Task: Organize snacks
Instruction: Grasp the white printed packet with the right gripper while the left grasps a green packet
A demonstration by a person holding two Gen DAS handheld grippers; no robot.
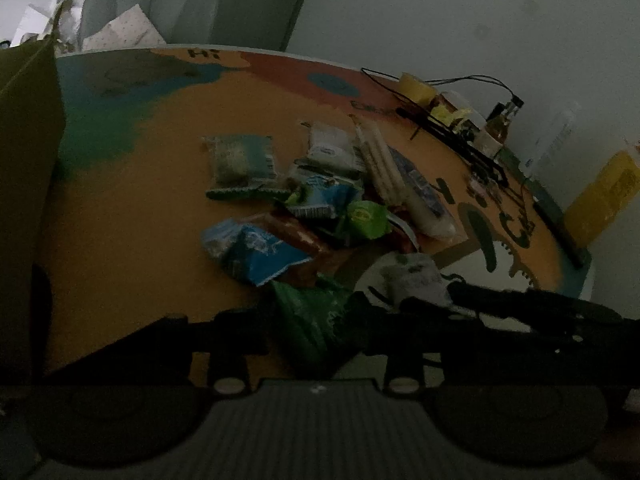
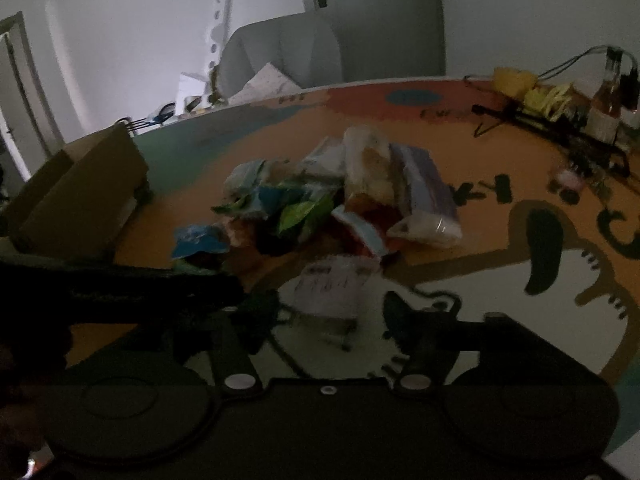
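A heap of snack packets (image 1: 320, 200) lies on a round orange table (image 1: 120, 208); it also shows in the right wrist view (image 2: 332, 200). My left gripper (image 1: 316, 320) has a dark green packet (image 1: 312, 312) between its open fingers, near the table's front edge. My right gripper (image 2: 328, 312) is open around a white printed packet (image 2: 332, 288) lying flat in front of the heap. The left gripper's body (image 2: 120, 284) shows as a dark bar at the left of the right wrist view. A blue packet (image 1: 256, 248) lies at the heap's near left.
A brown cardboard box (image 2: 80, 192) stands at the table's left; its wall fills the left edge of the left wrist view (image 1: 24, 160). Black cables, a yellow cup (image 1: 414, 86) and small bottles (image 2: 608, 92) crowd the far right. A grey chair (image 2: 280, 48) stands behind the table.
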